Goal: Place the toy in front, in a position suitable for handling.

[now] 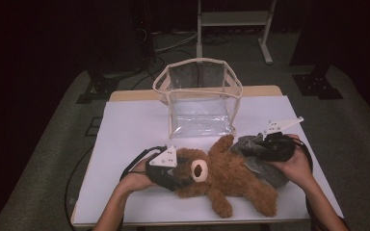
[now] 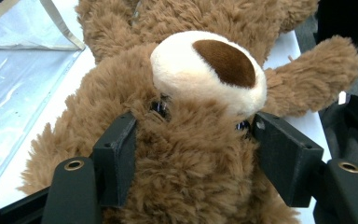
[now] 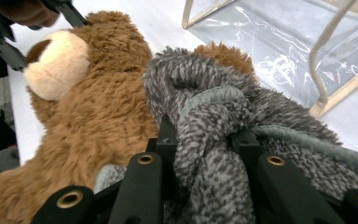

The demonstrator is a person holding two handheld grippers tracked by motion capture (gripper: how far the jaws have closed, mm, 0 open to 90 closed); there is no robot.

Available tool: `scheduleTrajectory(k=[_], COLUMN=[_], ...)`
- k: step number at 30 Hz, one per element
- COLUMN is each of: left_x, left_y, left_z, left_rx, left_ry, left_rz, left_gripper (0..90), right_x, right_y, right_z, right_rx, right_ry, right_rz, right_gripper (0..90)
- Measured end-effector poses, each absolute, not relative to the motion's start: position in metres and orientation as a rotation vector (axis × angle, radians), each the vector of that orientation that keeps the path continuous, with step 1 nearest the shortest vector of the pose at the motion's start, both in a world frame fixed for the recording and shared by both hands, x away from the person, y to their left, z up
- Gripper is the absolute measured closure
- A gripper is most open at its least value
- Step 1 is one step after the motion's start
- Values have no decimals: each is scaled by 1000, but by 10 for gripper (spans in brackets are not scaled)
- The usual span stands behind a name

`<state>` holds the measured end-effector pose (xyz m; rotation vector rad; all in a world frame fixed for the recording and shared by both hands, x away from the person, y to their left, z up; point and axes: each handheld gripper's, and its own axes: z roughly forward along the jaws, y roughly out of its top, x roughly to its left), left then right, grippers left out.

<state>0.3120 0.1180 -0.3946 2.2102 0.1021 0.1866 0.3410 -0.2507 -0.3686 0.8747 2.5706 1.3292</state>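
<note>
Two hand-held grippers work over a white bench [image 1: 125, 125]. Left hand-held gripper [image 2: 193, 140] clamps the brown teddy bear's [image 1: 226, 175] head, one jaw pressed into the fur on each side just below the cream snout. Right hand-held gripper [image 3: 203, 140] pinches a fold of grey fuzzy cloth [image 3: 223, 116], which lies against the bear's body beside it. Beyond both stands a clear plastic bag [image 1: 200, 94], upright and open-topped.
</note>
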Motion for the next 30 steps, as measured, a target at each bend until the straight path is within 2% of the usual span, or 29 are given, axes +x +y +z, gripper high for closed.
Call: scheduleTrajectory(k=[7, 11, 16, 22, 30], left_x=[313, 313, 313, 314, 316], left_y=[129, 129, 125, 123, 136], left_z=[-388, -388, -391, -393, -389], left_rx=[2217, 2218, 2203, 2211, 2216], left_ry=[83, 84, 97, 105, 124], left_rz=[181, 171, 183, 215, 186], left_gripper=[326, 375, 363, 343, 353], right_x=[346, 336, 323, 315, 328], right_y=[-266, -269, -250, -204, -218], right_z=[-380, -374, -361, -359, -366], right_rx=[964, 942, 819, 645, 730], right_ry=[2551, 2548, 2592, 2674, 2621], right_rz=[1420, 1437, 1456, 1409, 1423], right_gripper=[707, 708, 708, 701, 703])
